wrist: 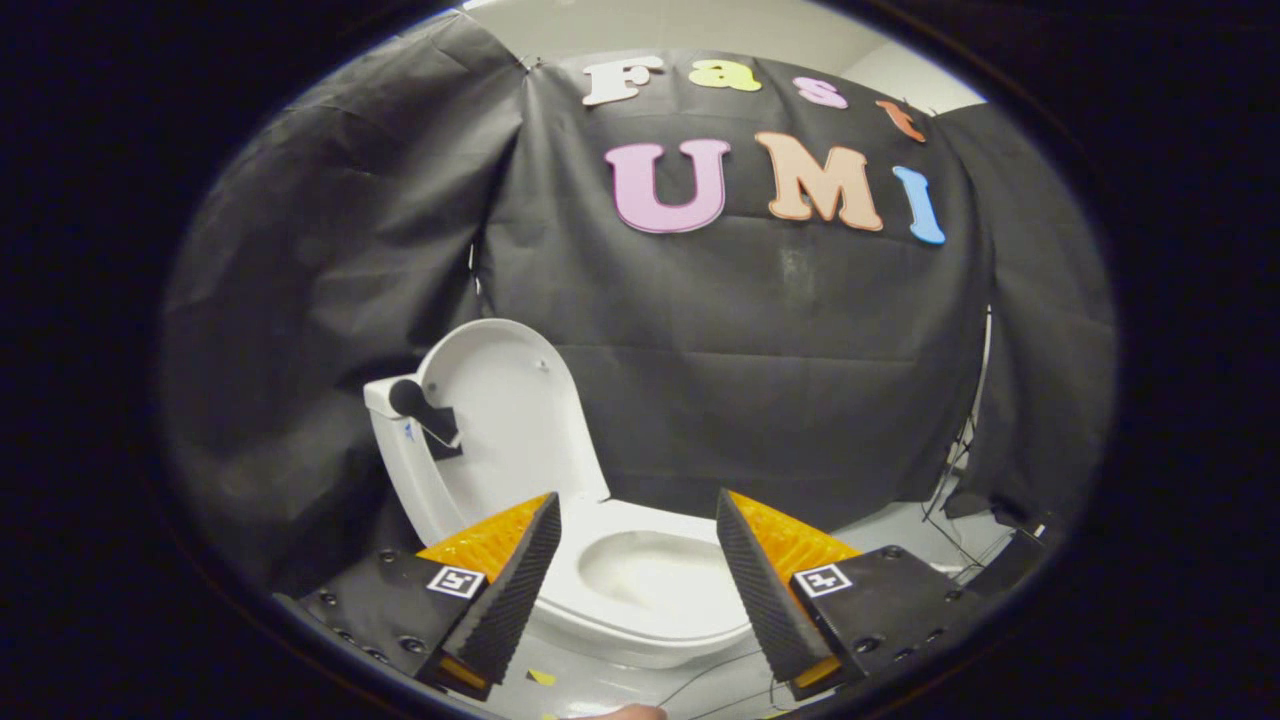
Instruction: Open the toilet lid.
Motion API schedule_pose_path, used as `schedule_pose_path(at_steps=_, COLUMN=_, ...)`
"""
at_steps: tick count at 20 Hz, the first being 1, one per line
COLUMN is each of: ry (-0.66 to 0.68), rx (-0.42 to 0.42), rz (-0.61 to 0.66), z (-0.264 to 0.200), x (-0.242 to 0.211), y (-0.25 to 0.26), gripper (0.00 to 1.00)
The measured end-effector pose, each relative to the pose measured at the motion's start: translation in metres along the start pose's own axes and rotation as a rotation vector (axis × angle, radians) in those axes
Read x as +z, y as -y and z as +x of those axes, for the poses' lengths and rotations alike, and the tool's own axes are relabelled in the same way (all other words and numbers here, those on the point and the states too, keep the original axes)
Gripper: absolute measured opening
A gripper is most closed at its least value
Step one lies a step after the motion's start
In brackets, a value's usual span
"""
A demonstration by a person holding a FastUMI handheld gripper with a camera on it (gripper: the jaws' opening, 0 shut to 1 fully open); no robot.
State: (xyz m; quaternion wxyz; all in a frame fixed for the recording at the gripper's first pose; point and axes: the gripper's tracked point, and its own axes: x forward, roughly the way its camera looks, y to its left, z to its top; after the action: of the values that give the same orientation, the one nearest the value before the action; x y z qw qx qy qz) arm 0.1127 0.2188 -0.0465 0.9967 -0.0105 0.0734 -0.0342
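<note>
Both hand-held gripper (638,520) fingers spread apart, empty; toilet lid (510,410) seemingly upright beyond.

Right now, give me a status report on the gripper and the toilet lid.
Gripper open, holding nothing. White plastic toilet lid raised upright against the tank. White toilet bowl exposed just beyond the fingers. Nothing in the way.

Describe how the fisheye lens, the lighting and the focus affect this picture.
Gripper view: fisheye bends the black cloth wall and the floor into curves; even light, soft sheen on the raised toilet lid and seat; the open gripper fingers look sharp, ridges clear; cloth dims toward the rim.
</note>
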Motion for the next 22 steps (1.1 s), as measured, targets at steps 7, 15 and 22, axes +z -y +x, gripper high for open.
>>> schedule_pose_path(at_steps=7, ry=-0.009, rx=0.001, rz=0.002, z=0.015, x=-0.010, y=0.029, gripper=0.96)
schedule_pose_path(at_steps=15, ry=0.037, rx=-0.034, rz=0.075, z=0.011, x=0.005, y=0.026, gripper=0.96)
schedule_pose_path(at_steps=22, ry=-0.004, rx=-0.010, rz=0.052, z=0.011, x=-0.009, y=0.007, gripper=0.96)
